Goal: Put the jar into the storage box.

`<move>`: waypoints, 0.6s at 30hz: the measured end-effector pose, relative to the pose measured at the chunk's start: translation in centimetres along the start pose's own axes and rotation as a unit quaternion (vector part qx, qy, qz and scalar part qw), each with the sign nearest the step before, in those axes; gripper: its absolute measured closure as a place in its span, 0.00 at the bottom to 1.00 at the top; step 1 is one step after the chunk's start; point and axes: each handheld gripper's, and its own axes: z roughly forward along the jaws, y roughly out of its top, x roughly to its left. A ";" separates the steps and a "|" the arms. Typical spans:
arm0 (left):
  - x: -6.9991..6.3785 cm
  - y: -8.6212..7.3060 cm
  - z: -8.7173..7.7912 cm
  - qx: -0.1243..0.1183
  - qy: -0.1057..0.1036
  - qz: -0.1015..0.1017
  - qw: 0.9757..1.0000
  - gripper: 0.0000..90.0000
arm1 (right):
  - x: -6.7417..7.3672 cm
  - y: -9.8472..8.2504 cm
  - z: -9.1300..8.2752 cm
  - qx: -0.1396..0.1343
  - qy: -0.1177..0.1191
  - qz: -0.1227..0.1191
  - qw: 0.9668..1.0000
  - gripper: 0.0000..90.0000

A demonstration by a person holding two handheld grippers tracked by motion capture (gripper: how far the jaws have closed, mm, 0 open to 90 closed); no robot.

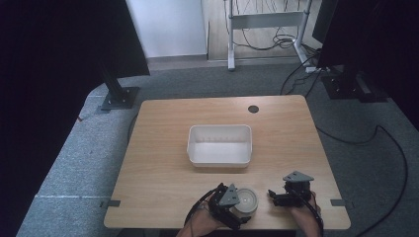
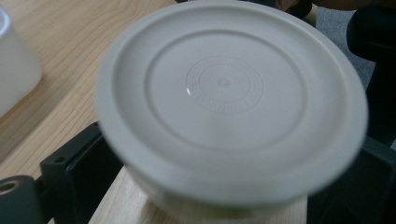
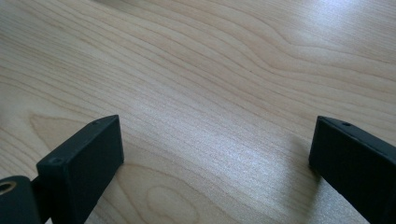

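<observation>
Left gripper (image 1: 236, 203) is holding a round lidded tub (image 1: 245, 200) at the near table (image 1: 158, 163) edge in the high view, its jaws sitting against the tub's sides; the right gripper (image 1: 281, 195) is resting just to its right, gaping wide with nothing between the jaws. Ahead of both, well apart, a white bin (image 1: 220, 144) is sitting open and looks empty, so the tub is gripped but not yet carried; judging by that, the move to the bin is probably what is left. Beyond the table, grey carpet, cables and a metal stand are showing. From the left gripper view, the tub (image 2: 231, 100) is looming close between the black jaws, lid up, with the bin's wall (image 2: 14, 70) off to the left. From the right gripper view, the two jaws are standing far apart over bare pale wood (image 3: 210, 93), grasping nothing.
</observation>
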 end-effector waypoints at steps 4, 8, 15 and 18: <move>0.0 0.1 0.5 0.003 0.001 -0.001 1.000 0.06 | 0.0 0.0 0.0 0.000 0.000 0.000 1.000 0.03; 0.1 0.2 0.9 0.005 0.002 -0.002 1.000 0.09 | 0.0 0.0 0.0 0.000 0.000 0.000 1.000 0.03; -0.1 0.2 0.9 0.001 0.010 0.006 1.000 0.11 | 0.0 0.0 0.0 0.000 0.000 0.000 1.000 0.03; 0.0 0.3 0.8 0.004 0.011 0.006 1.000 0.11 | 0.0 0.0 0.0 0.000 0.000 0.000 1.000 0.03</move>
